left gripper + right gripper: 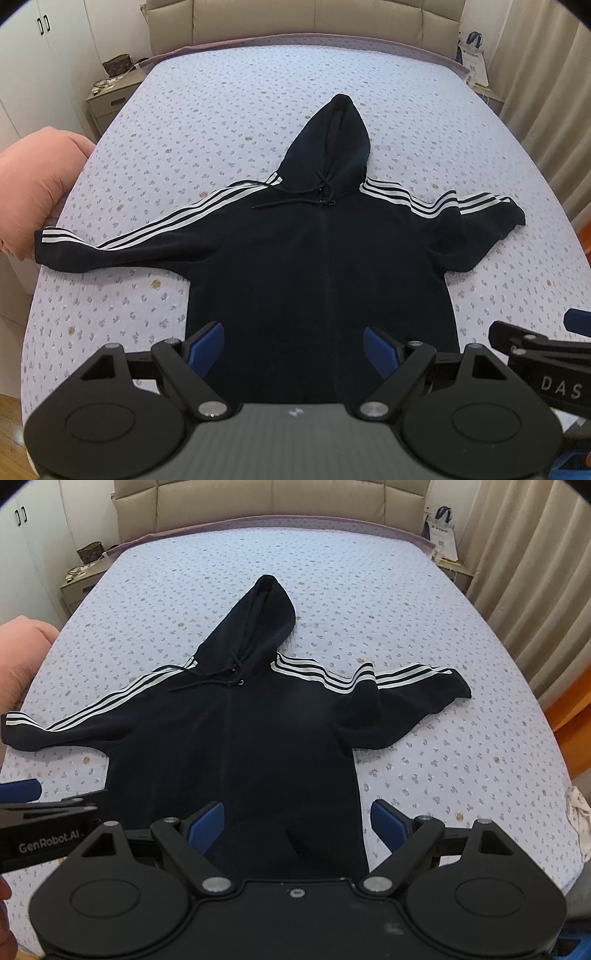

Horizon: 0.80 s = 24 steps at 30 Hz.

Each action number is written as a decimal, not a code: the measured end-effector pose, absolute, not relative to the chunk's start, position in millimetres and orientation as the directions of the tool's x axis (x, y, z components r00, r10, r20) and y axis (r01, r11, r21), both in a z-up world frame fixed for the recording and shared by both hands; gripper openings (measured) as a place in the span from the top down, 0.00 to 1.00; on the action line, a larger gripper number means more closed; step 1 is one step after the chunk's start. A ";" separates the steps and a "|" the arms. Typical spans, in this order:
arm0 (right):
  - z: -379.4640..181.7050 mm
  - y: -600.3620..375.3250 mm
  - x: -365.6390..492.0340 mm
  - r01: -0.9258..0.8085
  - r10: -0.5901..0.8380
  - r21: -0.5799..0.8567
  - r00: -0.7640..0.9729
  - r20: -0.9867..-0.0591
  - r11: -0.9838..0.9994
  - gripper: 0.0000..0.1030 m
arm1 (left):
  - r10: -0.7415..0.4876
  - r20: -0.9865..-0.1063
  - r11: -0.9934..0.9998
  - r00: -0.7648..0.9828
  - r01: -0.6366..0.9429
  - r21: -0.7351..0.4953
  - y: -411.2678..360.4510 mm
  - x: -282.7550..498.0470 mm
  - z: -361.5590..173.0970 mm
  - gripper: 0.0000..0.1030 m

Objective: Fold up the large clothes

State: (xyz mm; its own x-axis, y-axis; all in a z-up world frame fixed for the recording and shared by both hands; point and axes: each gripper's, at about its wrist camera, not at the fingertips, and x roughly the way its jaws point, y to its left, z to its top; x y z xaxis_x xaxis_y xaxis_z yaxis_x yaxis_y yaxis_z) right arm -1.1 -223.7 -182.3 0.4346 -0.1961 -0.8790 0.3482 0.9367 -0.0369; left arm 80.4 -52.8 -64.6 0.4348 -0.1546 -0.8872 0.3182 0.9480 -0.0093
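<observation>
Both tongs [293, 349] [297, 827] spread wide above hoodie's [321, 258] near hem.

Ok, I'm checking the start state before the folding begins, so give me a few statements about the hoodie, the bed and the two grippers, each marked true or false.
1. The hoodie lies spread flat on the bed with both sleeves out to the sides. True.
2. The left gripper is shut on the hem. False: its jaws stand open and hold nothing.
3. The sleeves carry white stripes. True.
4. The hood is folded down over the chest. False: it lies stretched out toward the headboard.
5. The right gripper is open, near the hoodie's bottom edge. True.
6. The hoodie is red. False: it is dark, near black.
</observation>
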 end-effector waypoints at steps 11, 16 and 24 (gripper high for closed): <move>-189.6 -289.9 21.1 0.241 -0.114 -0.001 0.456 -0.882 0.971 0.01 | -0.086 -0.887 0.978 0.454 0.209 0.013 -116.9 89.6 -64.1 0.18; -213.3 -334.0 33.6 0.246 -0.103 0.013 0.450 -0.887 0.969 0.01 | -0.068 -0.881 0.982 0.469 0.186 0.024 -152.7 96.4 -83.5 0.18; -301.7 -470.4 52.8 0.295 -0.053 0.151 0.583 -0.810 0.943 0.02 | -0.082 -0.798 0.994 0.598 0.107 -0.021 -202.9 109.4 -149.7 0.18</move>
